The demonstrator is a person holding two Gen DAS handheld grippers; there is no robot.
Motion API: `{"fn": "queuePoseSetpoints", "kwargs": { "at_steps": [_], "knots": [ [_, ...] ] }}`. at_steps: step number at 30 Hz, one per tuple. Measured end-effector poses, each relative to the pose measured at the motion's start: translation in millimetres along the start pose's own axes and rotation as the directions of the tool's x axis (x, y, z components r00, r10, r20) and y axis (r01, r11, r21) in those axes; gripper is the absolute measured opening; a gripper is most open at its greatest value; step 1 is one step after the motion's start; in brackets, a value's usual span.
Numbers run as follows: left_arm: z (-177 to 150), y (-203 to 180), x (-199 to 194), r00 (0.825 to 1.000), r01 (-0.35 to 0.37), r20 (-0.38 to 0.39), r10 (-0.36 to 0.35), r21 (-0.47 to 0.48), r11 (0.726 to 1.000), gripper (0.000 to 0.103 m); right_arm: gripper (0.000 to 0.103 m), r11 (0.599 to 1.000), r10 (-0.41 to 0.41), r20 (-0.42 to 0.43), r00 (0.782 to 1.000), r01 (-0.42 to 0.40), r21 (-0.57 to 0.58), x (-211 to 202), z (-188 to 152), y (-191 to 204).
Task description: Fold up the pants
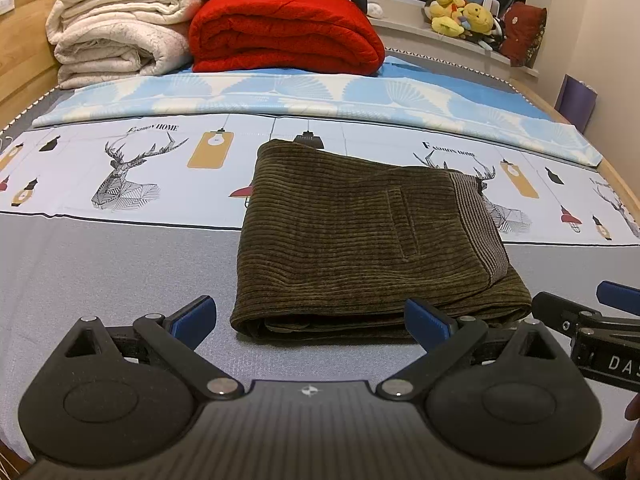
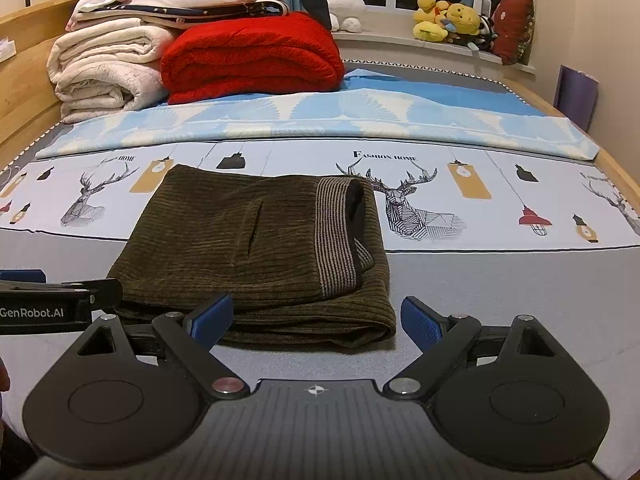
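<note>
Olive-brown corduroy pants (image 1: 360,236) lie folded into a compact rectangle on the bed, striped waistband lining showing at their right side. In the right wrist view the same pants (image 2: 248,252) sit just ahead and slightly left. My left gripper (image 1: 310,322) is open, its blue pads spread wide just short of the bundle's near edge, holding nothing. My right gripper (image 2: 316,322) is open too, empty, at the bundle's near right corner. Each gripper shows in the other's view: the right one (image 1: 592,320) at the far right, the left one (image 2: 52,300) at the far left.
The grey and printed bed sheet (image 1: 100,248) lies under everything. A folded red blanket (image 1: 284,32) and cream blankets (image 1: 116,32) are stacked at the headboard end. Plush toys (image 1: 460,12) sit on the window ledge. Wooden bed frame edges run along both sides.
</note>
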State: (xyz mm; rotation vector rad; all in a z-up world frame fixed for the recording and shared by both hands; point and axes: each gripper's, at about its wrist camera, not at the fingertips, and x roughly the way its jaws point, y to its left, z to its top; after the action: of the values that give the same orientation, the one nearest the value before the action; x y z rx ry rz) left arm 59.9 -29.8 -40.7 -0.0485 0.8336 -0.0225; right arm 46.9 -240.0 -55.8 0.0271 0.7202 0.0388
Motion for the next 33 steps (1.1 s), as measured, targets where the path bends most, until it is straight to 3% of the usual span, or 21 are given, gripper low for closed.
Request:
{"fn": "queuePoseSetpoints", "kwargs": {
  "at_steps": [33],
  "knots": [
    [-0.7,-3.4,4.2,1.0,-0.014,-0.027,0.014,0.003,1.0,0.101,0.092,1.0,0.004,0.003,1.0,-0.004,-0.006,-0.8,0.4,0.7]
  ]
}}
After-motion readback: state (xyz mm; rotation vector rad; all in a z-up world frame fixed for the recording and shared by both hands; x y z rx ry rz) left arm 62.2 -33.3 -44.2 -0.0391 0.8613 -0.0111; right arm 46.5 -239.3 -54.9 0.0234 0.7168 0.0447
